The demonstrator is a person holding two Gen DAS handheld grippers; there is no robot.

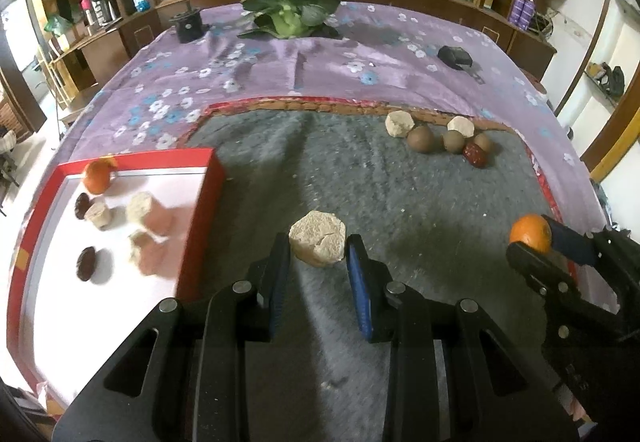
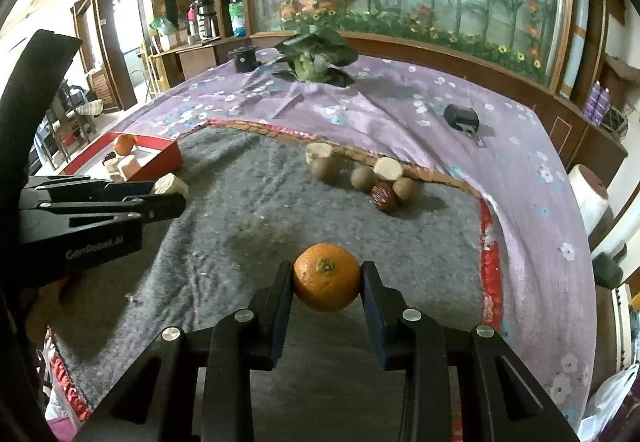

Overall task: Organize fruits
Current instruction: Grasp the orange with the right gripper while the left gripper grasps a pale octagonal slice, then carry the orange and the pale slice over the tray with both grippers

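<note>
The left gripper [image 1: 318, 248] is closed on a pale, faceted cake-like piece [image 1: 318, 244], which is pinched between its two pads and held clear above the grey felt mat [image 1: 360, 182]. The right gripper [image 2: 327, 278] is closed in the same way on an orange [image 2: 327, 277] — the fruit is clamped at both sides and carried above the mat, its stem end turned toward the camera.

To the left of the held pale piece, a red-rimmed box [image 1: 214, 178] with a white floor is set on the mat's edge. Inside it are seen a second orange [image 1: 97, 176] in the far corner, two dark dried fruits [image 1: 86, 262], and three more pale pieces [image 1: 140, 208]; these are blurred.

At the far side of the mat, a small cluster is gathered against the red-and-gold border — two pale pieces [image 1: 399, 124], three round brown fruits [image 1: 420, 139] and a red date [image 1: 475, 155], touching or just beside one another.

Beyond the mat, a purple flowered cloth [image 1: 320, 58] is spread over the table. A leafy green plant [image 1: 292, 8], a small black cylinder [image 1: 188, 26] and a black device [image 1: 456, 57] are placed on it, well apart.
</note>
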